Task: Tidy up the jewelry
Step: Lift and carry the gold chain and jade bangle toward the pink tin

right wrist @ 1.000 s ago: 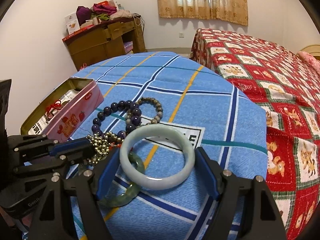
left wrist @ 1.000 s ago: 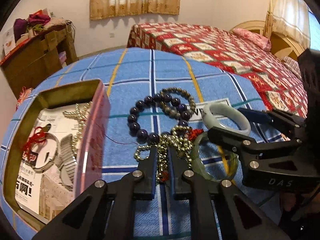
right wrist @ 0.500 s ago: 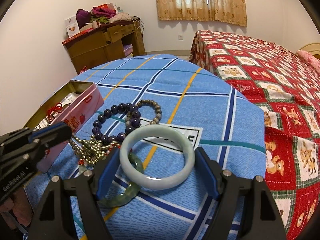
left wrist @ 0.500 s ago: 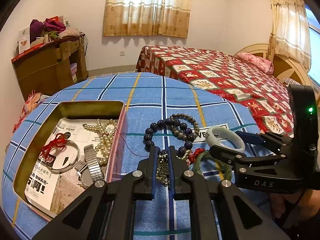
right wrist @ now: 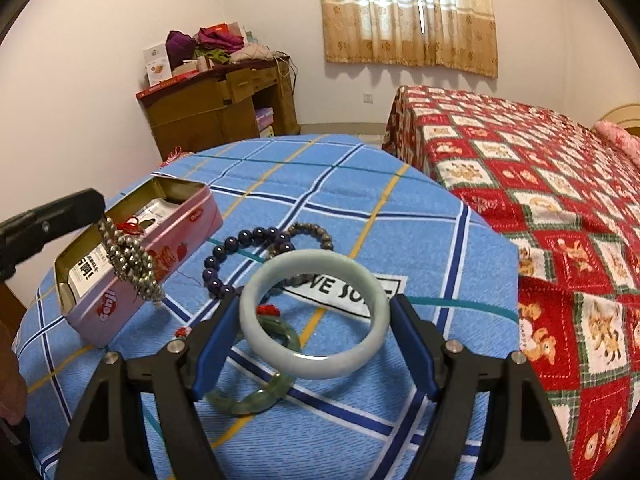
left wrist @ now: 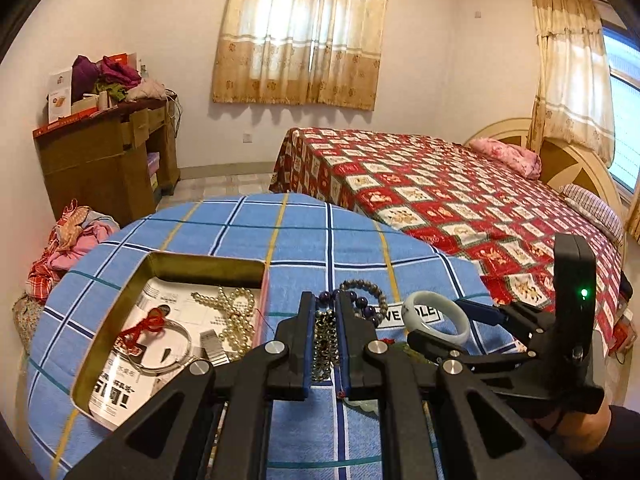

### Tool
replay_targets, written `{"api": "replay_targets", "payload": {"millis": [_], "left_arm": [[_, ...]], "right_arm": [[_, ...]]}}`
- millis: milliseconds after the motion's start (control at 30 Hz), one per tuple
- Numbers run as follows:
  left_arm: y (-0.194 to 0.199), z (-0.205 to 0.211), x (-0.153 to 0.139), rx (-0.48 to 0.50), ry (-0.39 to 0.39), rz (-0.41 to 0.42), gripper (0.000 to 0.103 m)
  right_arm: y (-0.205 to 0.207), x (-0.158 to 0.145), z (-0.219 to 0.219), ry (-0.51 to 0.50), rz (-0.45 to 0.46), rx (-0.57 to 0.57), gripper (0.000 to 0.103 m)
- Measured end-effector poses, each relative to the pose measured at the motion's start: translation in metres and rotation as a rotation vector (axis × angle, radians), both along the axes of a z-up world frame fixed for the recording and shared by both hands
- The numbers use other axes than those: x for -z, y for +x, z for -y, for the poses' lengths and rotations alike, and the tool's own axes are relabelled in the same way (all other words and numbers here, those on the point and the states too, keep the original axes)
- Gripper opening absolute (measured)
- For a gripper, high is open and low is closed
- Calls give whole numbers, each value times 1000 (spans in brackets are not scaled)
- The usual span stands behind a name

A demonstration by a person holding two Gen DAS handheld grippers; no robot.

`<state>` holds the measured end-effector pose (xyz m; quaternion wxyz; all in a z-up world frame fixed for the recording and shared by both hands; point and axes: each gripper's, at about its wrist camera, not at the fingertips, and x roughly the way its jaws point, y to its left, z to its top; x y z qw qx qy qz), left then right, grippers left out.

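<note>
My left gripper (left wrist: 324,312) is shut on a gold bead chain (left wrist: 325,344), which hangs in the air beside the pink tin (right wrist: 160,264); the chain also shows in the right wrist view (right wrist: 130,258). My right gripper (right wrist: 314,308) is shut on a pale jade bangle (right wrist: 316,314) and holds it above the blue checked table (right wrist: 360,208). A dark green bangle (right wrist: 260,384) lies under it. A dark purple bead bracelet (right wrist: 236,248) and a grey-brown bead bracelet (right wrist: 316,236) lie on the cloth. The open tin (left wrist: 120,320) holds pearls (left wrist: 236,316), a silver bangle and a watch.
A red patterned bed (left wrist: 460,192) stands to the right of the round table. A wooden desk (left wrist: 104,160) piled with clothes stands by the far wall. A heap of clothes (left wrist: 68,236) lies left of the table.
My left gripper has risen and lifted the gold bead chain off the cloth, towards the tin. My right gripper has lifted the pale bangle slightly.
</note>
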<state>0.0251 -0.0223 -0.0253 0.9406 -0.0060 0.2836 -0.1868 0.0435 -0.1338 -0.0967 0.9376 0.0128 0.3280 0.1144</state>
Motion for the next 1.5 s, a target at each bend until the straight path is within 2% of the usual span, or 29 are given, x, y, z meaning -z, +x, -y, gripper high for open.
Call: {"api": "replay_targets", "payload": {"millis": [533,1233,1500], "left_arm": [[-9,-11,-16,-15,-13,34,9],[-3,-26,-26,-52,-4,36,9],[-3,-33,-39,-67,7,67,9]], "right_arm": [[-11,-16,-13,-6,62,-39,78],[-4,-30,-37,-22,103,-102,78],[-1,-40,-52,-35,122,-140,78]]}}
